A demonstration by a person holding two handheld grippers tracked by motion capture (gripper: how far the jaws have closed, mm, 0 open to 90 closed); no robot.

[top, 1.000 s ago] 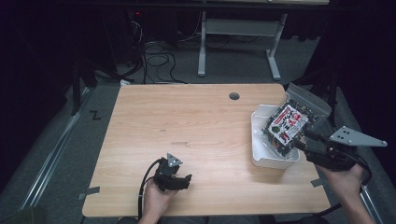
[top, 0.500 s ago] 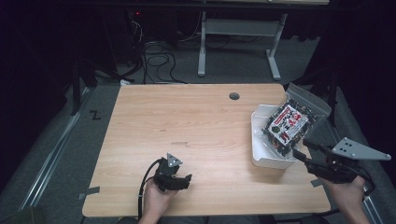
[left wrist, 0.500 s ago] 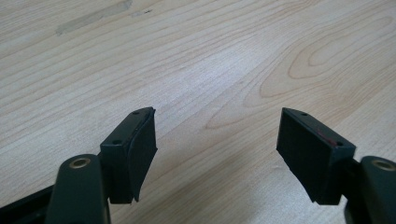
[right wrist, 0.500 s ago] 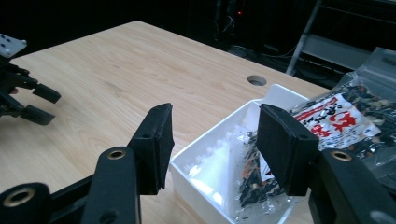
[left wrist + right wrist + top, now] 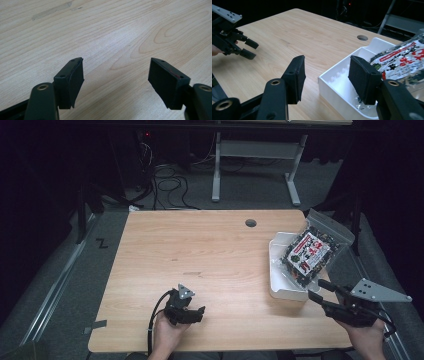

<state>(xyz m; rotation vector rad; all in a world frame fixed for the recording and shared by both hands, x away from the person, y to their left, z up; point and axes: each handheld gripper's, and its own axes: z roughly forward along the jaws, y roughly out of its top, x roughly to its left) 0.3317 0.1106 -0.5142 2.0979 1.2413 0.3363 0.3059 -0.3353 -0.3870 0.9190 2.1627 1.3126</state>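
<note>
Crinkly clear snack bag [image 5: 311, 254] leans in rectangular white plastic tray [image 5: 280, 287].

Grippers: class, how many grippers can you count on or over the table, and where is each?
2. The left gripper rests near the table's front edge; the right gripper hovers open beside the white tray.

Left tool [image 5: 199, 313] low at frame bottom centre-left, hand gripping it, jaws wide apart, empty. Right tool [image 5: 320, 290] lower right, jaws apart, nothing clamped, pointing up-left.
</note>
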